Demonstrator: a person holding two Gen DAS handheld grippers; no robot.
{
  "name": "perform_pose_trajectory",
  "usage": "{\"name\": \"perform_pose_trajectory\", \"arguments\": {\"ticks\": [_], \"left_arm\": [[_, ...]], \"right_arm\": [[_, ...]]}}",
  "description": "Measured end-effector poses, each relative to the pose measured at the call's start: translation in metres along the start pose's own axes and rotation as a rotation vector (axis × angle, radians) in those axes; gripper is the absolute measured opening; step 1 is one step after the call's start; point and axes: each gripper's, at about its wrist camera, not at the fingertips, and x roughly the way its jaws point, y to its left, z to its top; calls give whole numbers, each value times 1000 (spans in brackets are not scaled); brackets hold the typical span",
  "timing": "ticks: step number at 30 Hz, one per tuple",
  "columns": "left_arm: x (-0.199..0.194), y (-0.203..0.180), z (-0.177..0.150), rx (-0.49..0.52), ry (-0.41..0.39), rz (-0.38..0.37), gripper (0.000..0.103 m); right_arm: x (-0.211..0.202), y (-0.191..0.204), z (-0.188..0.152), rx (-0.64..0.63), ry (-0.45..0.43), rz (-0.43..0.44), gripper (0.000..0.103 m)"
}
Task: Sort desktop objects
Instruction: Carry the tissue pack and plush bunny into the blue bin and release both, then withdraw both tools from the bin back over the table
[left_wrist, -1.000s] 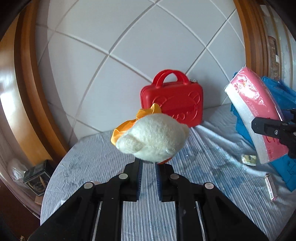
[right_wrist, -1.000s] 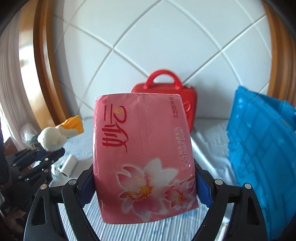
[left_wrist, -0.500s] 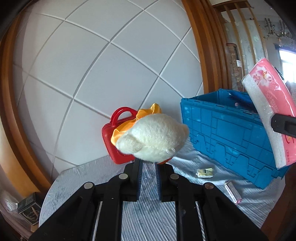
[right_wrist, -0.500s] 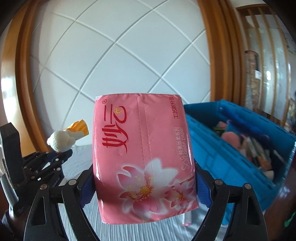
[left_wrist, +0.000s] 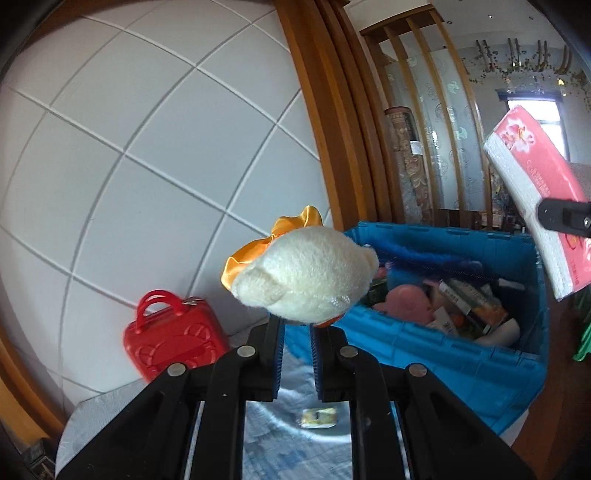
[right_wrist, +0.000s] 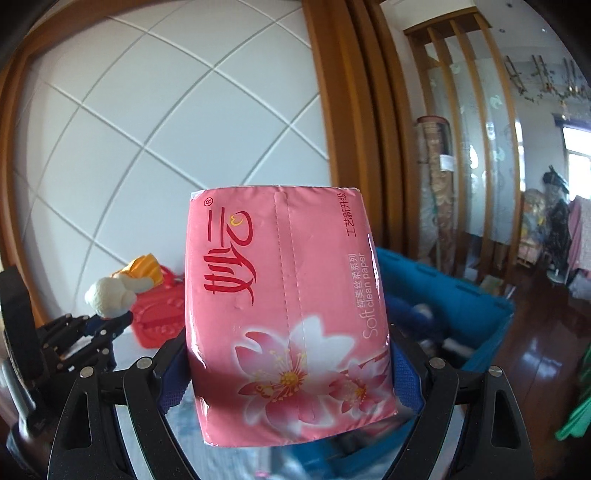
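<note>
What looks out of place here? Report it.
Nothing looks damaged or spilled. The left gripper pinches the plush toy only by its bottom edge. One small wrapped item lies loose on the striped cloth, outside the blue crate. The tissue pack is held squarely.

- Bright daylight; a far-right window (left_wrist: 532, 114) is blown out.
- Glare on the wooden floor (right_wrist: 535, 365).
- Strong fisheye bending, dark corners.
- Slight motion blur.
</note>
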Motion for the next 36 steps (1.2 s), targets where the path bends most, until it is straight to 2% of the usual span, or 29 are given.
{"name": "perform_pose_trajectory", "arguments": {"ticks": [3,5,9,14,15,16,17,18,19,24,29,36], "left_arm": [[36,-36,27,4,12,-27,13],[60,-57,44,-7,47,-75,13],[113,-84,74,7,106,-95,14],[153,-104,103,45,142,-79,19],[156,-106,104,56,136,-53,27],[152,-103,104,65,127,-28,44],[151,-105,107,67,106,6,55],[149,-104,109,62,84,31,76],[146,-103,111,53,59,55,86],[146,-103,113,48,45,68,88],[144,-94,96,16,58,83,88],[130,-87,72,-10,72,133,88]], "right_arm": [[17,-35,17,-7,15,-27,89],[33,-61,30,-2,38,-41,89],[77,-109,52,15,92,-57,89],[128,-149,66,77,150,-97,93],[136,-157,68,98,167,-99,93],[142,-165,69,120,179,-91,93],[144,-171,71,144,175,-69,93],[144,-174,73,149,168,-60,93],[142,-174,75,138,156,-61,93],[132,-166,80,111,113,-35,95],[120,-151,71,84,88,-17,96],[104,-139,53,70,60,-38,97]]}}
